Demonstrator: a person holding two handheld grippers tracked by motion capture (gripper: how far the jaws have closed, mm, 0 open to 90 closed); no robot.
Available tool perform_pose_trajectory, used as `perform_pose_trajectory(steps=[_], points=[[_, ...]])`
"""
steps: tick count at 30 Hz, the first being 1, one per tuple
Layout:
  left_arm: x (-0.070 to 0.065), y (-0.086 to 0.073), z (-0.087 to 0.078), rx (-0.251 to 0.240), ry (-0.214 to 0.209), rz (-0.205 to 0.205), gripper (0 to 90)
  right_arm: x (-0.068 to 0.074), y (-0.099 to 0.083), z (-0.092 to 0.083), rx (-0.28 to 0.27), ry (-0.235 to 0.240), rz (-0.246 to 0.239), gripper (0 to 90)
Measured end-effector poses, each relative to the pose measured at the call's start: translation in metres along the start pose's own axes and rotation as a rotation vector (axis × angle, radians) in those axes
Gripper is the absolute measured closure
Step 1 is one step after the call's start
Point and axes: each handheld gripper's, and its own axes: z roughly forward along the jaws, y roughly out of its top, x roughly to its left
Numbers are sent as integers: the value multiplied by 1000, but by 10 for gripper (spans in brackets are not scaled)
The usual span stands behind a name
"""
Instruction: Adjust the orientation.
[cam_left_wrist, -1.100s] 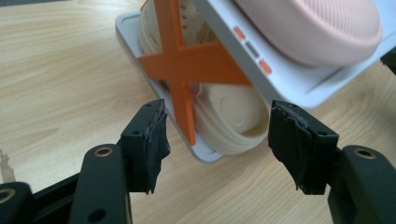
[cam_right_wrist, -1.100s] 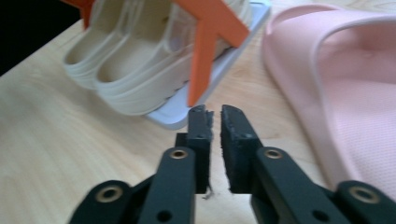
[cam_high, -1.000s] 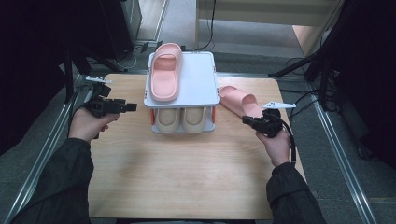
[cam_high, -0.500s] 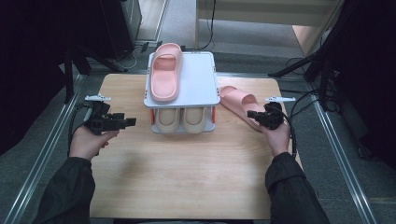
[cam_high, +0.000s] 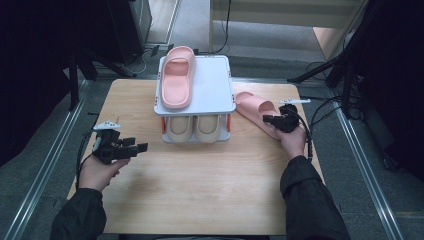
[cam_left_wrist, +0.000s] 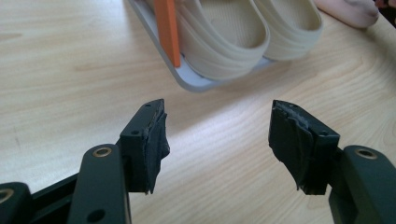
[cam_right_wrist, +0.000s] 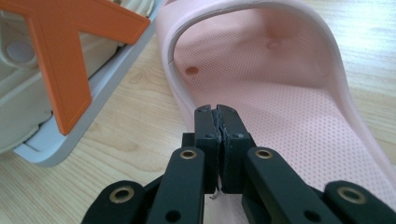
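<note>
High view: the right hand-held gripper (cam_high: 274, 120) meets the pink slipper (cam_high: 256, 106) on the desk (cam_high: 210, 190), beside the rack (cam_high: 220, 97).

Left gripper view: left hand-held gripper (cam_left_wrist: 217, 135) jaws apart, empty.

Right gripper view: jaws together at the slipper's rim, seemingly pinching its wall. Next, probably lift it onto the rack; the toe is cut off.

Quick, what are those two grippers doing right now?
Left gripper: open, nothing between its jaws.
Right gripper: shut at the pink slipper's edge; a grip can't be told.

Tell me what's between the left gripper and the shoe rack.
Nothing but bare table: the left gripper view shows plain wood from the open left gripper up to the rack holding the cream slippers.
</note>
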Motion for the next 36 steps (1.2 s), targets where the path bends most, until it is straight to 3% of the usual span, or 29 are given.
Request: perform_pose_trajectory(steps=[11,20,28,30,36], points=[[6,-16,-5,-4,16,-23,367,7,1,3,18,24,17,898],[5,-18,2,23,4,1,367,28,4,13,47,42,-39,891],[5,-19,6,25,-8,3,366,43,6,25,51,103,-54,855],[7,-20,7,25,-5,0,367,44,7,23,60,86,-68,854],[12,-18,10,25,-11,-9,367,38,7,7,20,78,-33,817]])
